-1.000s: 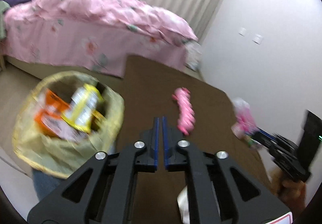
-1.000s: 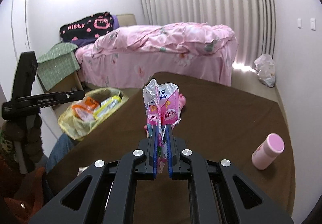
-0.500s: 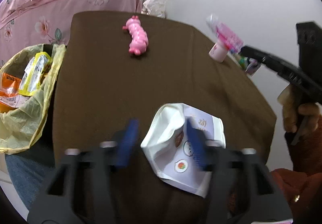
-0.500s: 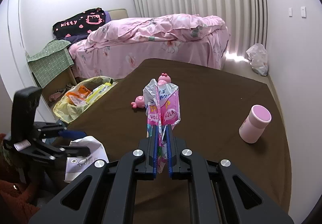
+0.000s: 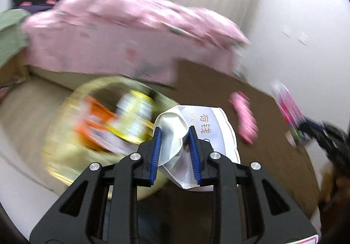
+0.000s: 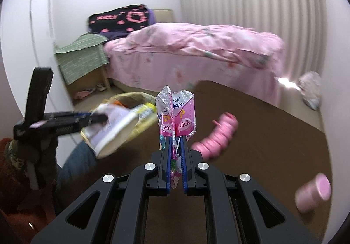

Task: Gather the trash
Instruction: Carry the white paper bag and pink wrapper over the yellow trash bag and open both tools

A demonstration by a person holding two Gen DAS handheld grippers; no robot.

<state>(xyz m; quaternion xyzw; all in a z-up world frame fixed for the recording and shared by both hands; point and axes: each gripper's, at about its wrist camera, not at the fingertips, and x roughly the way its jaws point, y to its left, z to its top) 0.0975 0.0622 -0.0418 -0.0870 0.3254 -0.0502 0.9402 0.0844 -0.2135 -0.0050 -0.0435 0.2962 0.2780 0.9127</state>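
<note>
My left gripper [image 5: 174, 132] is shut on a white paper bag [image 5: 205, 134] with purple print and holds it in the air beside the yellow trash bag [image 5: 65, 152]. The trash bag holds an orange wrapper [image 5: 96, 121] and a yellow packet [image 5: 135, 117]. In the right wrist view the left gripper [image 6: 102, 117] carries the white bag [image 6: 113, 132] in front of the trash bag [image 6: 140, 99]. My right gripper [image 6: 175, 141] is shut on a pink HOLA wrapper [image 6: 177, 117], held upright above the brown table [image 6: 273, 134].
A pink caterpillar toy [image 6: 216, 136] lies on the table and shows in the left wrist view [image 5: 244, 121]. A pink cup [image 6: 312, 193] stands at the right. A pink bed [image 6: 196, 55] is behind. A white plastic bag [image 6: 310, 88] lies on the floor.
My left gripper closed on the white paper bag, lifted it off the table and swung left toward the trash bag. My right gripper kept the pink wrapper and moved left.
</note>
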